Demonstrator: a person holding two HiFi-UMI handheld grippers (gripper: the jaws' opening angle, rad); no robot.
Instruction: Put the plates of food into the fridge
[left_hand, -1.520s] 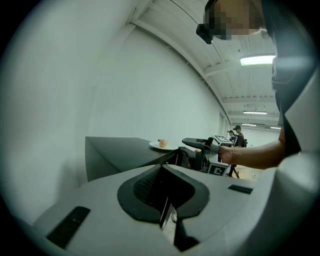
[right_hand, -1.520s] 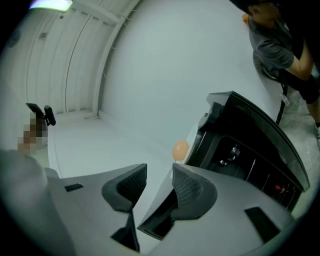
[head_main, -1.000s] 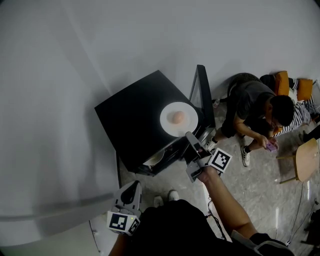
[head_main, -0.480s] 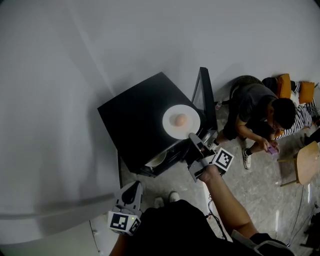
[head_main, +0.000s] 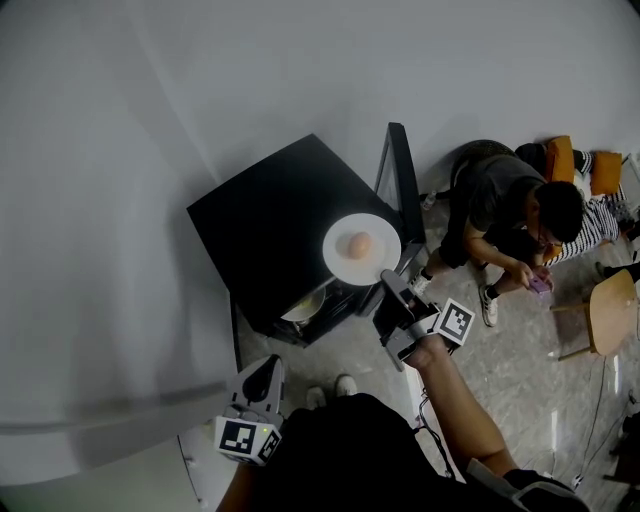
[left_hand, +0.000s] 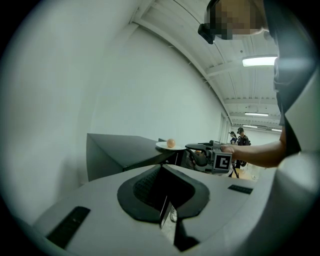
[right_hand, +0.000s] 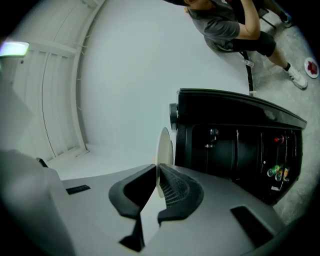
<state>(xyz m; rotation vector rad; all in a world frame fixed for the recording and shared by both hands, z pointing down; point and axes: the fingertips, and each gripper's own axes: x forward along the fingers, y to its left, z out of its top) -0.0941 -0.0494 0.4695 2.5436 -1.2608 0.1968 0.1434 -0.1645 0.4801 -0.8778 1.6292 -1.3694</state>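
Pale wall fills the far side of the head view, with a black mini fridge (head_main: 280, 225) standing against it on a marbled floor, its door (head_main: 401, 185) swung open to the right. On the fridge top, at its near right corner, sits a white plate (head_main: 342, 265) carrying one round peach-coloured piece of food (head_main: 359, 245). The right gripper (head_main: 388, 282) has just closed its jaws narrowly on the plate's near rim. The left gripper (head_main: 262, 378) hangs low and near, well apart from the fridge, its jaws together on nothing. A pinch on so thin a rim could let the plate pivot. Any tilt while it is drawn off the top and lowered would likely roll the food off, and the plate could clip the door. Only the head view shows a second plate (head_main: 305, 308) already inside. The right gripper view alone shows the held plate edge-on and small bottles (right_hand: 277, 172) in the fridge. The left gripper view shows the plate level from the side.
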